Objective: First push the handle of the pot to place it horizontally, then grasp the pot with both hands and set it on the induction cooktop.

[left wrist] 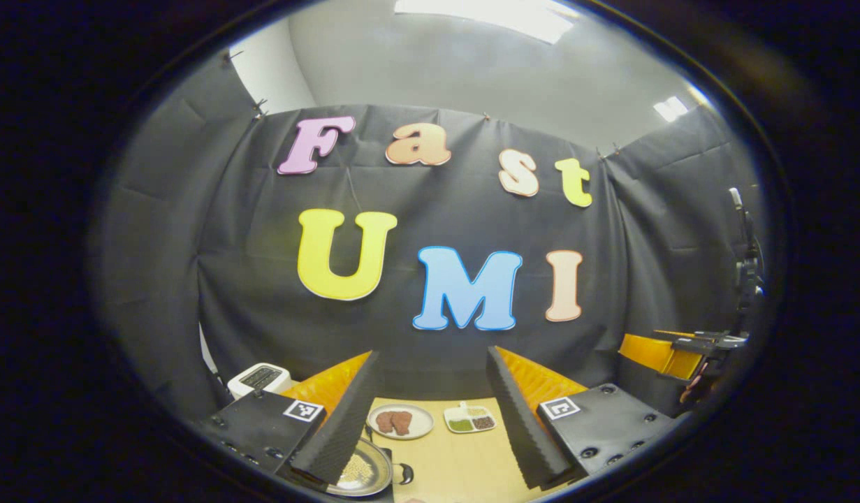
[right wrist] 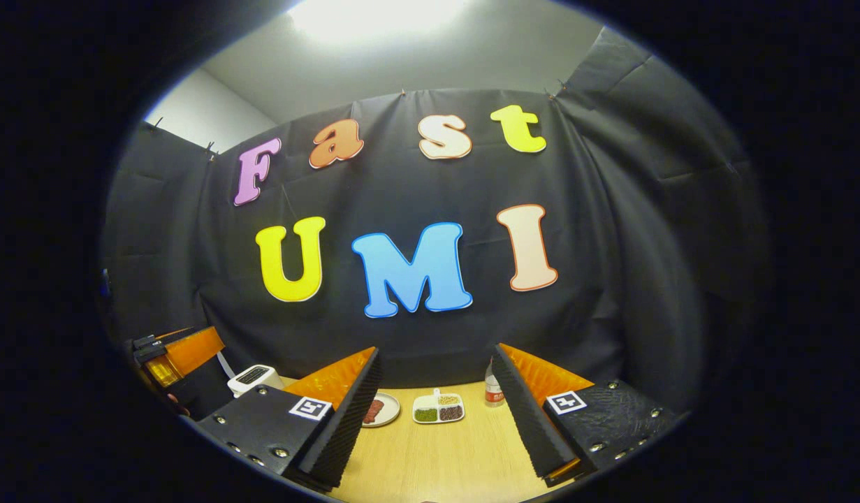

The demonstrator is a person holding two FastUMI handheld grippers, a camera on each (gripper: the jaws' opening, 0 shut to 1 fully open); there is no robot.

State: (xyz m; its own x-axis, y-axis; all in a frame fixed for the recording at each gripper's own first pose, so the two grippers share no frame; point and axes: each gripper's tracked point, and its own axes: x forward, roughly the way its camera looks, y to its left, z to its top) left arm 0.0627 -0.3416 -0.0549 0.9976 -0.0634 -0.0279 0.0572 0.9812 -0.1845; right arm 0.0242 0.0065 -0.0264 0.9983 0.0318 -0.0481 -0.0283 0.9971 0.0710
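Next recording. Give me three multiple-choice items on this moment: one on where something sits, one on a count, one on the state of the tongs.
1. Where does the pot show in the left gripper view?
A. Beside the left tongs' left finger
B. On the white appliance
C. On the divided dish

2. How many compartments of the divided dish hold filling?
A. One
B. Three
C. Five

3. How do the right tongs stand?
A. Shut on the bottle
B. Open, holding nothing
C. Shut on the round plate

Key: 1 A, it peeks out low beside that finger; 2 B, green, dark and pale fillings; 3 B, bare table shows between the fingers.
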